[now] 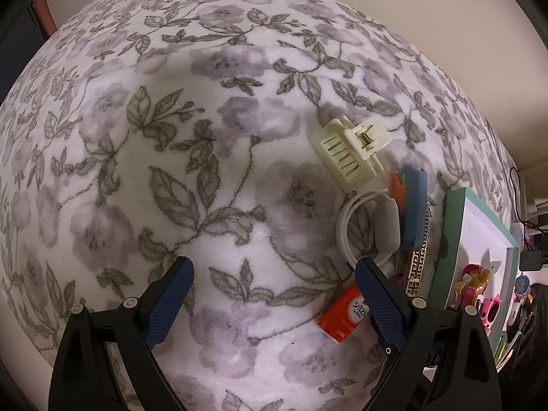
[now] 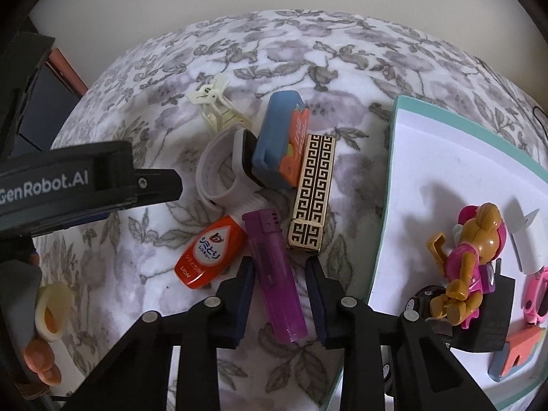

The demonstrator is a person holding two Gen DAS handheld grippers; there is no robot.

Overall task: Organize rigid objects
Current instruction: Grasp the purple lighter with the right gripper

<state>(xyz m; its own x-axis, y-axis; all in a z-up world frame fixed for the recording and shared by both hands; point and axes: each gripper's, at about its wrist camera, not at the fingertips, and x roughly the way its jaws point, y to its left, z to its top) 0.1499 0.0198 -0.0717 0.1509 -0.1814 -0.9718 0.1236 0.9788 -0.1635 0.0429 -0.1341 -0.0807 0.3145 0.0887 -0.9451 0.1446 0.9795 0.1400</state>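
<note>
Straddling a translucent purple lighter, right claw not yet gripping.

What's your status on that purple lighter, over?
Right gripper straddling purple lighter, pads not clearly pressing. Left gripper open, empty over blanket. Orange bottle touches lighter's left; patterned box close right.

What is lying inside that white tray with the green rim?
In the tray: a pink-and-tan toy figure, a black block, a white piece and something pink. The right tool hides the near corner.
</note>
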